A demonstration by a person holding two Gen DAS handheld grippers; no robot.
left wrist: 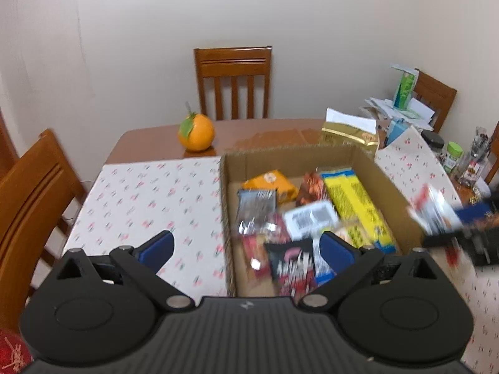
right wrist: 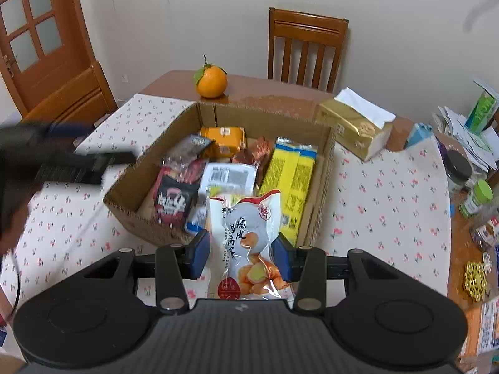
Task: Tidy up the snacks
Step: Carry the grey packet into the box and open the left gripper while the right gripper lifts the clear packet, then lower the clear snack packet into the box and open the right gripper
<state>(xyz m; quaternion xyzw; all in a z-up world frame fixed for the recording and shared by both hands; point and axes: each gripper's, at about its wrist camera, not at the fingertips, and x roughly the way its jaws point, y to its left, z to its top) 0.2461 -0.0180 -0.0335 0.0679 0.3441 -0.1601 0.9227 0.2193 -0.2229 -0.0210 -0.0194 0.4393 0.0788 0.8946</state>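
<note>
A cardboard box on the table holds several snack packs: an orange pack, a long yellow pack, a black-and-red pack. My left gripper is open and empty above the box's near left corner. My right gripper is shut on a white snack pouch with red trim, held over the box's near edge; it shows blurred in the left wrist view.
An orange fruit stands behind the box. A gold tissue pack sits at the back right. Jars and papers crowd the right edge. Wooden chairs surround the table with its floral cloth.
</note>
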